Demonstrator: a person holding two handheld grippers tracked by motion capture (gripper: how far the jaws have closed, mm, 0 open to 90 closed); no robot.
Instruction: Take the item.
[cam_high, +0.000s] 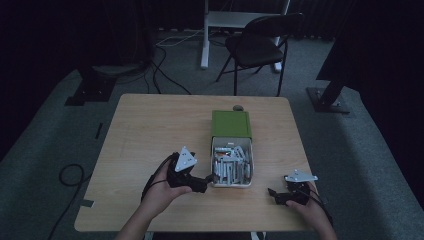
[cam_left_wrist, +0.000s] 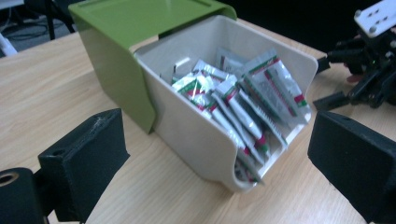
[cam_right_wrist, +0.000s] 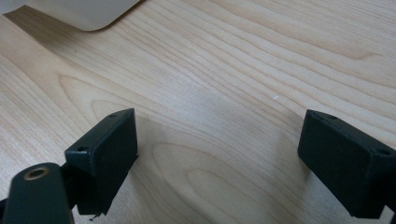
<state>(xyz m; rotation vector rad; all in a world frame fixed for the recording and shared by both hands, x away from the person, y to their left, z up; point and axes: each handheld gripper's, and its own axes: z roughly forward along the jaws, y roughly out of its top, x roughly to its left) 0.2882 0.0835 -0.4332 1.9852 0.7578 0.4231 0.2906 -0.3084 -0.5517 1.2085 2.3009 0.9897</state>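
We held left tool (cam_high: 207, 181) released, jaws spread, just beside white bin (cam_left_wrist: 196, 135) of sachets (cam_left_wrist: 243, 105), mid-bench (cam_high: 150, 130). Right tool (cam_high: 274, 194) released over bare wood, apart. Green cover (cam_high: 231, 123) behind bin, seemingly attached.

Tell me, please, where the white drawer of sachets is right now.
In the high view, the white drawer sits right of centre, pulled from its green sleeve, beside the left gripper.
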